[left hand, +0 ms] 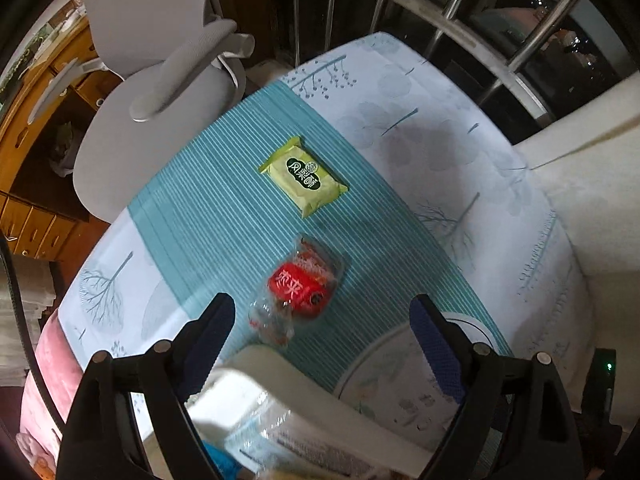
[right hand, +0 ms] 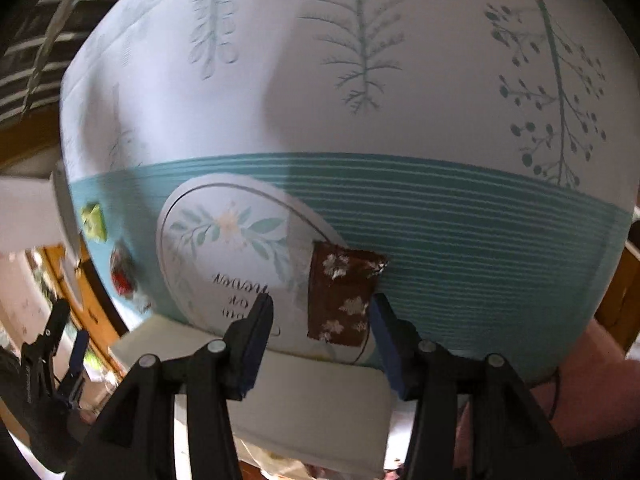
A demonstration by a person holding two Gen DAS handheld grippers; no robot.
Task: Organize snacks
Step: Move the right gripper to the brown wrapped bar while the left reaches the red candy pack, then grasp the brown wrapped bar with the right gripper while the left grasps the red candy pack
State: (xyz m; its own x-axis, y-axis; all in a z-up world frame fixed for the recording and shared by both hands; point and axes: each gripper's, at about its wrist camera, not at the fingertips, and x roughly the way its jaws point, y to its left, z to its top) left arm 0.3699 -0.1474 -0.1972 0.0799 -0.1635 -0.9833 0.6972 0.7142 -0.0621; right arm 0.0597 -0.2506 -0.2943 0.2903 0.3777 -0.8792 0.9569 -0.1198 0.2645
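Note:
A yellow-green snack packet [left hand: 304, 176] and a red snack in clear wrap [left hand: 298, 288] lie on the teal striped band of the tablecloth [left hand: 208, 216]. My left gripper [left hand: 324, 320] is open and empty, just short of the red snack, above a white box [left hand: 304, 400]. In the right wrist view a brown snack packet [right hand: 340, 292] lies partly on a round printed plate [right hand: 224, 240]. My right gripper [right hand: 322, 312] is open, its fingers on either side of the brown packet's near end. The green packet [right hand: 93, 221] and the red snack [right hand: 122, 274] show far left.
A grey office chair [left hand: 160, 80] stands beyond the table's far left edge. Window bars [left hand: 460, 12] and a white cushion [left hand: 592, 184] lie at the right. The white box edge [right hand: 320, 400] sits under my right gripper. The left gripper [right hand: 60, 344] shows at the lower left.

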